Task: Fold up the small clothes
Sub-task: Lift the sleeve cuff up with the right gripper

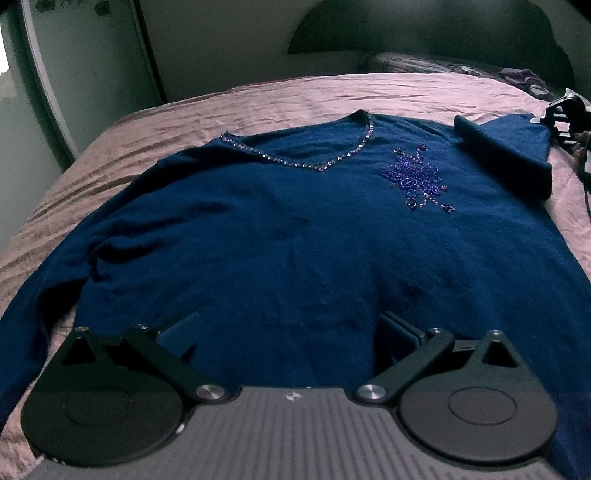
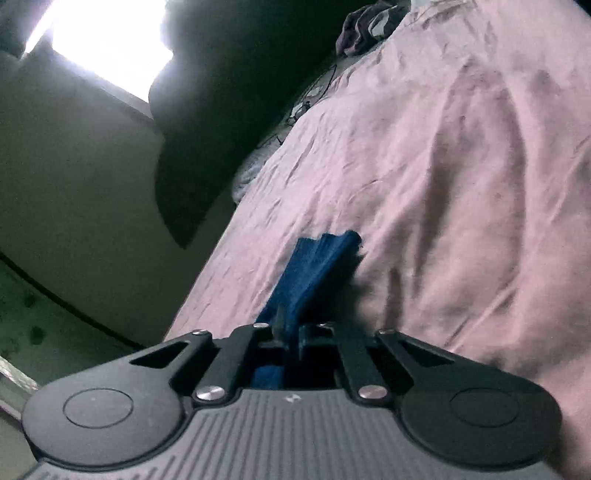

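A dark blue V-neck sweater [image 1: 277, 229] with a beaded neckline and a beaded flower lies front up on the pink bedspread [image 1: 258, 99]. My left gripper [image 1: 288, 332] is open over the sweater's lower hem, with the blue knit between its fingers. The right sleeve [image 1: 506, 151] is lifted and folded at the far right, where my right gripper [image 1: 565, 118] holds it. In the right wrist view my right gripper [image 2: 290, 332] is shut on the blue sleeve cuff [image 2: 317, 269] above the bedspread [image 2: 443, 166]. The left sleeve [image 1: 33, 314] runs down the left edge.
A dark headboard [image 1: 424, 33] and a pillow [image 1: 406, 64] are at the far end of the bed. Crumpled purple cloth [image 2: 364, 27] lies near the pillow. A wardrobe door [image 1: 92, 74] stands at the left. A bright window [image 2: 107, 40] shows in the right wrist view.
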Available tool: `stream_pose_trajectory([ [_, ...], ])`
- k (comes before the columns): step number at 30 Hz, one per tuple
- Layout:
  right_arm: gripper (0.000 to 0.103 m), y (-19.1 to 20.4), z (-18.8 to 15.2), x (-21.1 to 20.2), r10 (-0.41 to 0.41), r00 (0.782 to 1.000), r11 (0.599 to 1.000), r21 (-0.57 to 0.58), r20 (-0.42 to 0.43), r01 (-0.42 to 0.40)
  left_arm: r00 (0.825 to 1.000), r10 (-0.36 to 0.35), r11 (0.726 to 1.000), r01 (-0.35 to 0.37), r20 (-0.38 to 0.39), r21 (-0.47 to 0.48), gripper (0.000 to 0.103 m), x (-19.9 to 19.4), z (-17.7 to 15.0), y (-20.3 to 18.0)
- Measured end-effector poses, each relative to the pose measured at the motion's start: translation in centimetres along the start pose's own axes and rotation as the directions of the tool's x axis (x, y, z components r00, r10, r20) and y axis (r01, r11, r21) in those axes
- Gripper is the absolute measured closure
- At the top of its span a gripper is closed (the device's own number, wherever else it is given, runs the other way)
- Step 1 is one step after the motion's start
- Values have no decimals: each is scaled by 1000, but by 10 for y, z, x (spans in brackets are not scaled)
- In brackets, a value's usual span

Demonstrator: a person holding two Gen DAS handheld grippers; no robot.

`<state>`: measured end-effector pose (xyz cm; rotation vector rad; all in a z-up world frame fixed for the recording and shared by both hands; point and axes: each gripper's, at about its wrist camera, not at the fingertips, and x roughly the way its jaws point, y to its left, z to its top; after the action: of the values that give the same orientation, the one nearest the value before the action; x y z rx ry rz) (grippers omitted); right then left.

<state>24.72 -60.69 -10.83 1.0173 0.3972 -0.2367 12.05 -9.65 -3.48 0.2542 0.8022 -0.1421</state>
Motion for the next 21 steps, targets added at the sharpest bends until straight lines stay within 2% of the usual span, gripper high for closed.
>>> stream_pose_trajectory([
  [5, 99, 17, -3, -24, -40, 997, 993, -105, 66, 47, 1000, 7, 1000, -7, 5, 3, 0, -5, -1, 3],
  [7, 99, 21, 1, -38, -81, 990, 983, -152, 116, 98, 1000, 11, 1000, -11, 6, -5, 0, -6, -2, 7],
  [14, 99, 28, 39, -112, -195, 933, 933, -235, 302, 271, 1000, 17, 999, -17, 17, -28, 0, -15, -6, 16],
  [17, 99, 42, 36, -134, -181, 924, 914, -289, 336, 284, 1000, 22, 999, -21, 16, -36, 0, -16, -8, 18],
  [19, 99, 63, 28, -147, -158, 921, 883, -366, 357, 294, 999, 29, 999, -28, 22, -37, 0, -19, -10, 20],
  [21, 99, 89, 13, -157, -121, 916, 834, -461, 382, 303, 999, 43, 998, -42, 31, -40, 0, -22, -11, 24],
])
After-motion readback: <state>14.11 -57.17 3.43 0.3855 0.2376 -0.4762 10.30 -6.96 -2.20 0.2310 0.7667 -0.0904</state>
